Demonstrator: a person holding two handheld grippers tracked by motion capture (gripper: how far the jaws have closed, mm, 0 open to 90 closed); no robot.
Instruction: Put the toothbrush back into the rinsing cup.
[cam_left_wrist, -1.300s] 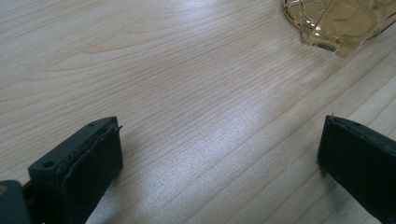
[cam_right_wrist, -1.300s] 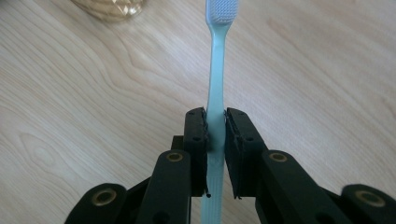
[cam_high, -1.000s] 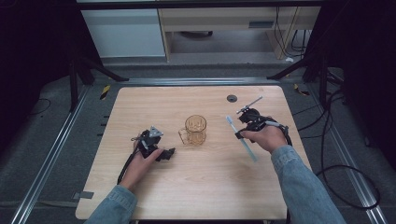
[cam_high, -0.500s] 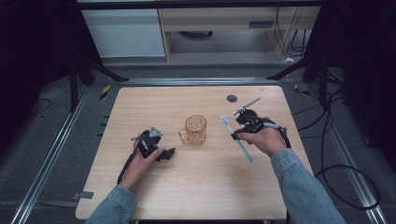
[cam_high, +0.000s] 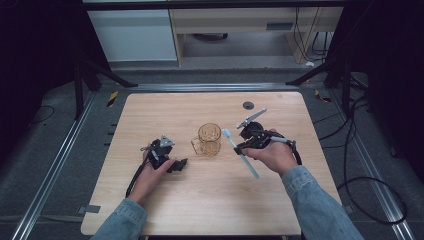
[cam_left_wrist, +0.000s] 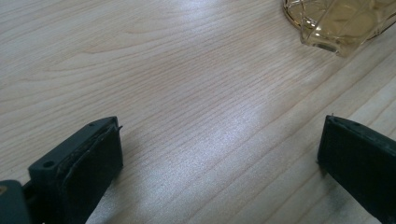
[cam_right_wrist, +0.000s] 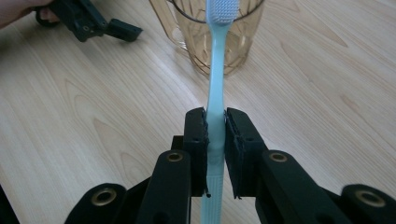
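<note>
An amber glass mug (cam_high: 209, 139) stands upright near the middle of the wooden table (cam_high: 210, 200), handle toward the left. My right gripper (cam_high: 240, 148) is shut on a light blue toothbrush (cam_high: 240, 151) at mid-handle, just right of the mug. The brush head (cam_right_wrist: 223, 10) points at the mug's rim (cam_right_wrist: 212, 14), and the handle's end slants toward the person. My left gripper (cam_high: 181, 164) rests low on the table left of the mug, open, with bare wood between its jaws. The mug's base (cam_left_wrist: 341, 21) shows at the top right of the left gripper view.
A small dark round disc (cam_high: 248, 105) lies on the table's far right part. Metal rails (cam_high: 60, 165) run along both sides of the table, and cables (cam_high: 370, 190) trail on the floor at the right. White cabinets (cam_high: 132, 30) stand beyond the far edge.
My right gripper has carried the toothbrush leftward, closer to the mug. The left gripper and the mug have stayed where they were.
</note>
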